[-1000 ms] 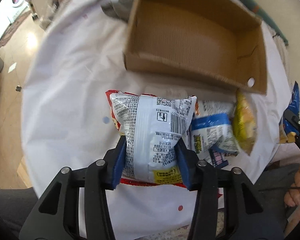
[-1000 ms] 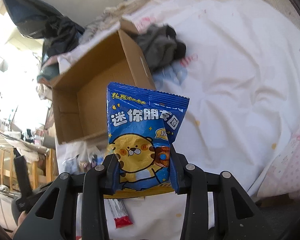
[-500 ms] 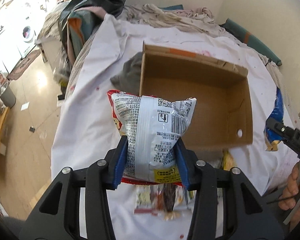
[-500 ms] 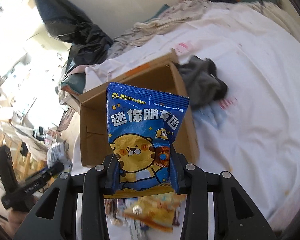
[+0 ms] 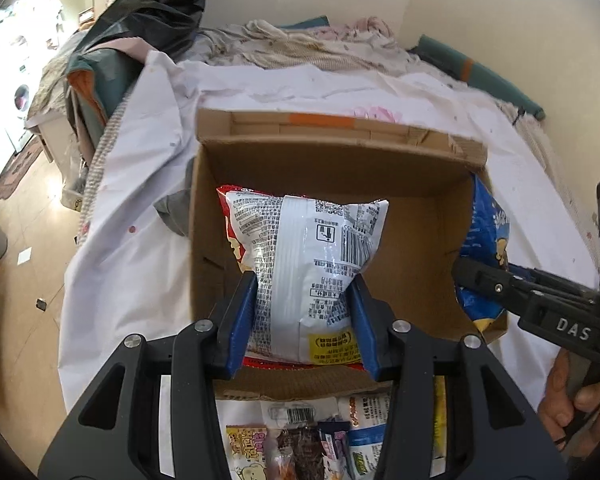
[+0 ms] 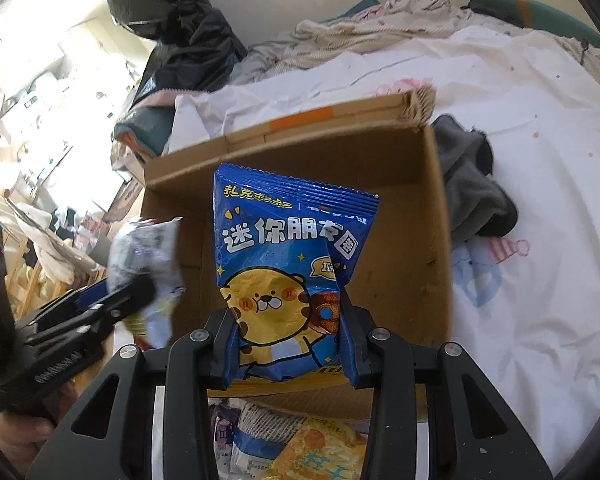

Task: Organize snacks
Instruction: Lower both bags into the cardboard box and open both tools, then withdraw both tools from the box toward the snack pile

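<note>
Left wrist view shows a white bedsheet (image 5: 132,264) bearing an open cardboard box (image 5: 416,216); above its opening, the left gripper (image 5: 304,320) clamps a white snack bag (image 5: 312,248), while the right gripper (image 6: 288,340) clamps a blue snack bag (image 6: 288,248). More loose snacks (image 5: 300,440) lie just beside the box's near wall.

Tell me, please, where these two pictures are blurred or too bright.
Left wrist view: white snack bag sharp, window side at left overexposed, edges bent by fisheye. Right wrist view: blue snack bag sharp, the left hand-held gripper motion-blurred, upper left washed out by glare.
</note>
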`<action>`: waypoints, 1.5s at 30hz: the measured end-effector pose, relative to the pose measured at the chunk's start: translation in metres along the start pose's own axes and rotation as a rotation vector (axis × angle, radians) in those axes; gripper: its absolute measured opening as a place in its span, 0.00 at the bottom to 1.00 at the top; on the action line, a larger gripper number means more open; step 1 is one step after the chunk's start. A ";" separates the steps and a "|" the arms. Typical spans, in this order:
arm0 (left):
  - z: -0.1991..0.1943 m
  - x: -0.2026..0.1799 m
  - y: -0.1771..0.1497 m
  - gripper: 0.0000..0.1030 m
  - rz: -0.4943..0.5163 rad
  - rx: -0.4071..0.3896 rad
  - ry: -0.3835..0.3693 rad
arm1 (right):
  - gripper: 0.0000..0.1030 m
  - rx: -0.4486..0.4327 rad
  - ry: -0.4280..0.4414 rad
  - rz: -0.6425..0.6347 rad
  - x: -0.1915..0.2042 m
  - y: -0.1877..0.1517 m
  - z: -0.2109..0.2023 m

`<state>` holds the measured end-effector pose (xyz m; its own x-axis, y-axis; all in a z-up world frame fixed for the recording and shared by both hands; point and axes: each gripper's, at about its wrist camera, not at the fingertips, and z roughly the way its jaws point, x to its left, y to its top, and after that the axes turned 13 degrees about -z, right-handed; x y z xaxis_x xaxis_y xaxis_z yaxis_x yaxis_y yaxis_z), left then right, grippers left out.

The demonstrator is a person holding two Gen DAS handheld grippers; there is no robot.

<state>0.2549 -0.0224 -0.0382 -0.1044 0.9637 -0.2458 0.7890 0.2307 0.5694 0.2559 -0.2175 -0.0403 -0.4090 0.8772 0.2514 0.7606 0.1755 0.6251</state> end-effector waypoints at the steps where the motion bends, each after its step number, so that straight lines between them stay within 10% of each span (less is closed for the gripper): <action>1: 0.004 0.000 0.000 0.40 -0.001 0.008 0.000 | 0.40 0.013 -0.005 -0.012 0.001 -0.001 0.005; 18: 0.015 -0.004 -0.007 0.40 0.026 0.022 0.002 | 0.43 0.090 -0.009 0.037 -0.012 -0.004 0.030; 21: 0.014 -0.004 -0.007 0.41 0.021 0.029 0.002 | 0.66 0.077 0.016 0.067 -0.015 -0.003 0.027; 28: 0.006 0.000 -0.007 0.83 -0.014 0.015 -0.005 | 0.79 0.017 0.013 0.044 -0.009 0.002 0.014; 45: -0.041 0.016 -0.008 0.83 -0.043 -0.099 0.000 | 0.93 -0.049 -0.013 0.047 0.004 -0.007 -0.030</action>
<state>0.2222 -0.0034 -0.0142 -0.1373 0.9525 -0.2719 0.7203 0.2845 0.6327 0.2338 -0.2286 -0.0213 -0.3663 0.8898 0.2722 0.7534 0.1120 0.6479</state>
